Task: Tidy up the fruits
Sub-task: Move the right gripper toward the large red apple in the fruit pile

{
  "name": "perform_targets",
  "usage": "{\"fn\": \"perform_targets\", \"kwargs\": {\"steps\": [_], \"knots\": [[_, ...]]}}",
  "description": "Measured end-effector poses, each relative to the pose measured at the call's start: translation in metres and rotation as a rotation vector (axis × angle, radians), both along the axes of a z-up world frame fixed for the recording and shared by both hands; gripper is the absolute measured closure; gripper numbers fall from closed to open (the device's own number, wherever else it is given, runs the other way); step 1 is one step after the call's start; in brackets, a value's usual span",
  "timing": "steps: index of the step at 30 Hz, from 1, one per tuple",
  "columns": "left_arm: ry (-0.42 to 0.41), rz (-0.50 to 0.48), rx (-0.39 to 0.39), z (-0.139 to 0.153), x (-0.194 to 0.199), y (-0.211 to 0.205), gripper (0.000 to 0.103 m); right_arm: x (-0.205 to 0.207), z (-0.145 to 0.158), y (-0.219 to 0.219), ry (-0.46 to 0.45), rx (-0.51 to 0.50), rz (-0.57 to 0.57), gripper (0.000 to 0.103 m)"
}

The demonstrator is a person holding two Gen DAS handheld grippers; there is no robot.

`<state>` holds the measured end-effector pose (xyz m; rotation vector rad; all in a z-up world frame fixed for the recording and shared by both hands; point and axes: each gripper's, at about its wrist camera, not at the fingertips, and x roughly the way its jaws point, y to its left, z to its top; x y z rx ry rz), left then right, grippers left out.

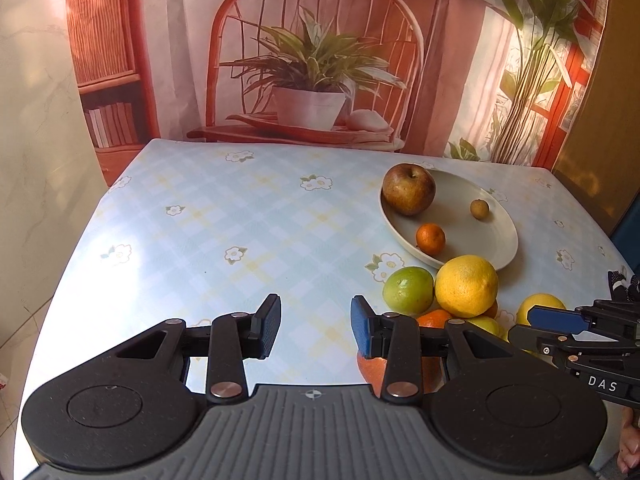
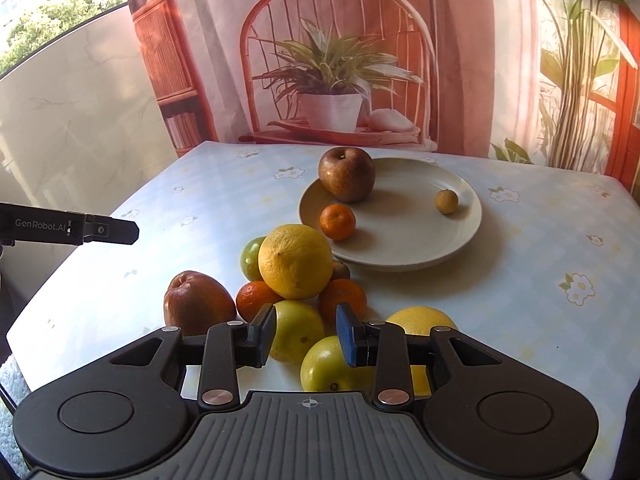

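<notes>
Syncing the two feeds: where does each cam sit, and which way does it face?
Left wrist: on the left claw, looking down-forward over bare tablecloth; claw open and empty; right claw enters at right edge.
Right wrist: on the right claw, above the fruit pile, facing the plate; claw open and empty; left claw's tip at left.
Shared: plate, apple, big yellow citrus, chair backdrop.

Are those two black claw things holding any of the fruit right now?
No, nothing is held. The left hand-held gripper hangs open over bare tablecloth. The right hand-held gripper is open above the fruit pile, its pads pressing on no fruit.
</notes>
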<state>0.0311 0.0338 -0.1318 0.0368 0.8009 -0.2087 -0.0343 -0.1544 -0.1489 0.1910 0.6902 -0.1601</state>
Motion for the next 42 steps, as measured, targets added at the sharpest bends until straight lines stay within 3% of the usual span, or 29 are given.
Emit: {"fn": "perform_targets", "kwargs": {"steps": [10, 17, 21, 28, 35, 42], "knots": [[-0.011, 0.000, 0.010, 0.004, -0.002, 0.019, 0.062, 0.009, -0.003, 0.015, 0.024, 0.022, 0.050, 0.072], [-0.072, 0.036, 0.038, 0.026, 0.008, 0.058, 0.062, 0.025, -0.005, 0.025, 0.042, 0.027, 0.102, 0.072], [-0.112, 0.049, 0.094, 0.037, 0.010, 0.074, 0.062, 0.036, -0.008, 0.036, 0.064, 0.025, 0.144, 0.072], [-0.069, -0.011, -0.007, 0.028, 0.013, 0.084, 0.062, 0.045, -0.021, 0.055, 0.132, 0.023, 0.205, 0.071], [-0.050, -0.096, -0.031, 0.006, 0.015, 0.066, 0.063, 0.055, -0.032, 0.066, 0.183, 0.000, 0.222, 0.068], [0.059, -0.119, -0.185, -0.024, 0.023, 0.056, 0.063, 0.061, -0.040, 0.065, 0.203, -0.008, 0.209, 0.067]]}}
